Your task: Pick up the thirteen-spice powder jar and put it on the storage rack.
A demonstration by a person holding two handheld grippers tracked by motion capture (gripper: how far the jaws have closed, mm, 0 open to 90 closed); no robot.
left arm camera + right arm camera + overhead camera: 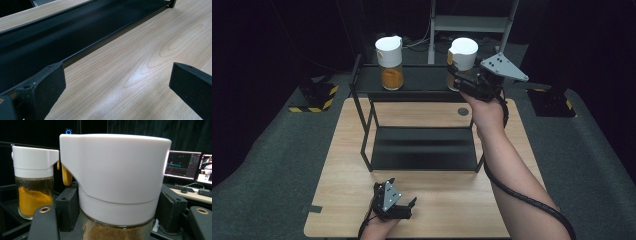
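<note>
White-capped glass spice jar (115, 182), top shelf of black metal rack (362, 75): flanked by right gripper (472, 82); contact cannot be told; level, upright lifting advised. Left gripper (404, 207): released, idle.

From above, the right tongs (460, 75) and the hand behind them cover the lower half of the right jar (463, 54), so its glass and the spot where it meets the black rack (362, 107) stay out of sight. Up close, that jar runs off the bottom edge, its contents cut short. The screens (183, 165) in the background are too small to read. The left tongs (117, 82) have both jaws clipped by the frame.
</note>
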